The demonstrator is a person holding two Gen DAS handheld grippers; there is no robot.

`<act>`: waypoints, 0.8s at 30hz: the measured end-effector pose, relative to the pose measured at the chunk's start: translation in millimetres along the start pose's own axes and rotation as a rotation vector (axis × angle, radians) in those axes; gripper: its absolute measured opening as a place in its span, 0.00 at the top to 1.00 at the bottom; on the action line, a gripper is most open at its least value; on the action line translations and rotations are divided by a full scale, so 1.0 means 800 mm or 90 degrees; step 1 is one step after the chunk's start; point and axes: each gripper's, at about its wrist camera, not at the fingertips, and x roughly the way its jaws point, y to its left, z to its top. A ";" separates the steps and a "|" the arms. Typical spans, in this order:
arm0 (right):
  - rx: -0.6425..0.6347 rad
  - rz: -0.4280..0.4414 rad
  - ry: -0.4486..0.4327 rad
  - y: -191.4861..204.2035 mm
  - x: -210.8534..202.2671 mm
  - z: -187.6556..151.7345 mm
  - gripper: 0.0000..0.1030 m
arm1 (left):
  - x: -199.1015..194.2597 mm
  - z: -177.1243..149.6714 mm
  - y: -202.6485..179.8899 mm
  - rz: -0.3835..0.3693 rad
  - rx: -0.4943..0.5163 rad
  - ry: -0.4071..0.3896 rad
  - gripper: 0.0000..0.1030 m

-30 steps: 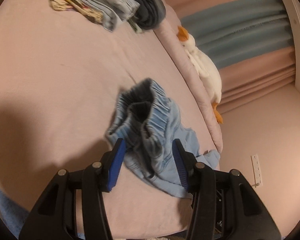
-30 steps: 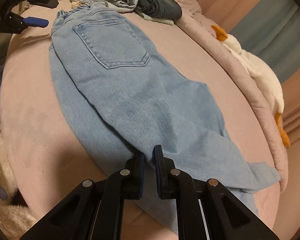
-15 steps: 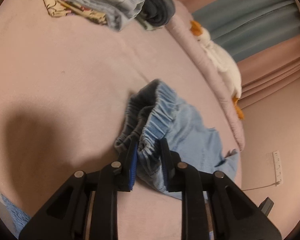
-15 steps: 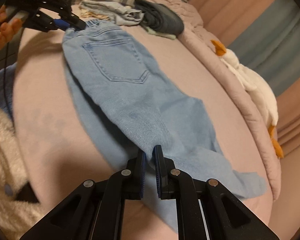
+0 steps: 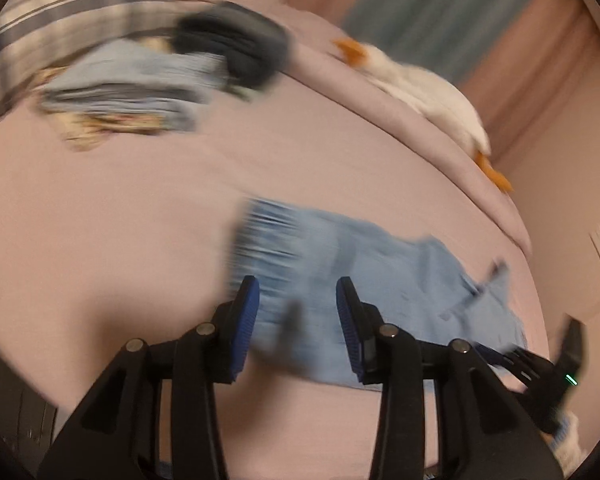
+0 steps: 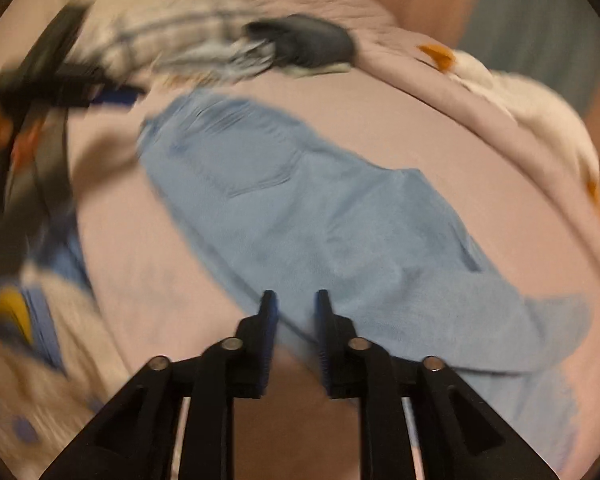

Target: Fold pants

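Note:
Light blue jeans (image 6: 320,208) lie flat on the pink bed, back pocket up, waistband far left, legs running to the lower right. In the left wrist view the jeans (image 5: 340,264) lie just beyond my left gripper (image 5: 298,312), which is open and holds nothing, above the elastic waistband. My right gripper (image 6: 296,312) is open over the near edge of a leg and holds nothing. The left gripper shows at the far left of the right wrist view (image 6: 72,84). Both views are blurred by motion.
A pile of folded clothes (image 5: 140,92) and a dark garment (image 5: 236,52) lie at the far side of the pink bed (image 5: 100,208). A white plush duck (image 5: 420,96) lies along the bed's right edge. Fluffy fabric (image 6: 40,340) lies at the left.
Both grippers have opened and let go of the jeans. The jeans now lie flat on the bed. Both cameras have swung quickly.

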 end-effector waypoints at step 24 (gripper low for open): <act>0.874 -0.004 -0.147 -0.415 -0.008 -0.175 0.64 | 0.169 -0.109 -0.252 -0.058 0.429 0.209 0.59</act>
